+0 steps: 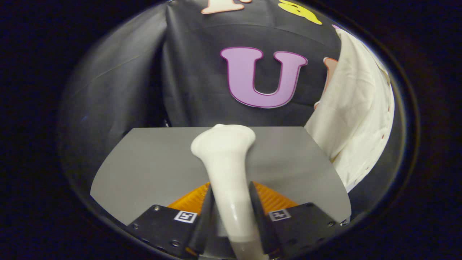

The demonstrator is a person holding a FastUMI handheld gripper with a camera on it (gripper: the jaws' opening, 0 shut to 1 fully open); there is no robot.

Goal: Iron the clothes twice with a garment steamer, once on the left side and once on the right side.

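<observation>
Both jaws are pinching the neck of the steamer (227, 169), one finger on each side, so my gripper (231, 213) is carrying it with the flared head pointing forward past the fingertips. I am holding it low over the grey table (144, 162), probably because a grip on the narrow neck is keeping the wide head free to meet cloth. I am seeing the cream garment (357, 115) hanging to the right, beyond the fingers and well apart from the head, so I judge no pass is under way.
</observation>
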